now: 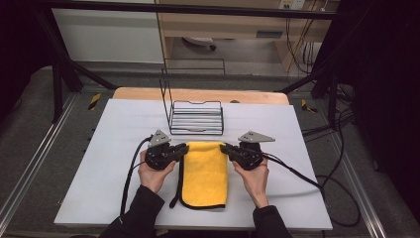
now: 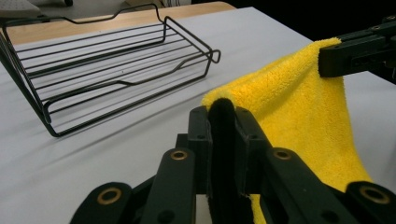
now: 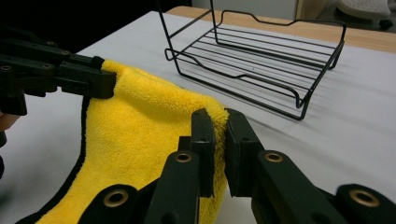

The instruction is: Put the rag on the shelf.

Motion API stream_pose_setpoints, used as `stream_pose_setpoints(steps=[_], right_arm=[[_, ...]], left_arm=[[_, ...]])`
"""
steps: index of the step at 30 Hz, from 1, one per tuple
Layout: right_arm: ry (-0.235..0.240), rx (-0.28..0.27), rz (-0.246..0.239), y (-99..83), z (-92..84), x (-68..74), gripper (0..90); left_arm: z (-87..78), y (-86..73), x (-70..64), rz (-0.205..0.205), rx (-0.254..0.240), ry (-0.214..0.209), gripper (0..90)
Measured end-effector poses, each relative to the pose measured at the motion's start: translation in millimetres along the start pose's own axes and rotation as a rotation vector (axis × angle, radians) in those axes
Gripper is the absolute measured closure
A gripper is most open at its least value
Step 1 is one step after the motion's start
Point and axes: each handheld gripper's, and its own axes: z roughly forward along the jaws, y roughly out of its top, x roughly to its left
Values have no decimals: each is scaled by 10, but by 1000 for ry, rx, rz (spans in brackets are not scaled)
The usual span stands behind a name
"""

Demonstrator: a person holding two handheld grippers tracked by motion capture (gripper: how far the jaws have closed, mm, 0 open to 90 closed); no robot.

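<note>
A: The left claw (image 1: 181, 150) is clamped on the far left corner of the yellow towel (image 1: 204, 173), right on its black piping; in the left gripper view the dark edge runs up between the closed jaws. The right claw (image 1: 226, 149) pinches the far right corner the same way, jaws closed tight on yellow pile.

B: And the towel itself, where does it lie?

A: In the middle of the white tabletop (image 1: 297, 163), toward the near edge, between the person's left hand (image 1: 153, 173) and right hand (image 1: 255, 176). It looks folded into a long rectangle running from the claws back toward the near edge. Its far edge seems lifted a little between the two claws, sagging in the middle.

B: How will it handle?

A: Soft and light, I judge. It is plush microfibre with no stiffness at all, so it will droop wherever it is not held and the folded layers may slip apart. The corners on the piped hem are the sensible hold, since the hem gives the jaws something firmer than pile.

B: Anything beyond it?

A: A black wire rack (image 1: 196, 118) stands just past the towel, near the far edge of the tabletop, empty, with one tall side at its left. A strip of bare wood (image 1: 198, 94) shows beyond the white surface.
</note>
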Motion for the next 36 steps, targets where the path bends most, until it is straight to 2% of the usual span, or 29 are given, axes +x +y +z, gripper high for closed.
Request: stream_pose_setpoints(steps=[16,36], right_arm=[[-11,-108,-57,178,-218,160,837],[-36,-230,-125,510,-493,320,838]], left_arm=[[-232,151,-96,29,-110,5,792],[-488,485,-204,80,-241,17,793]])
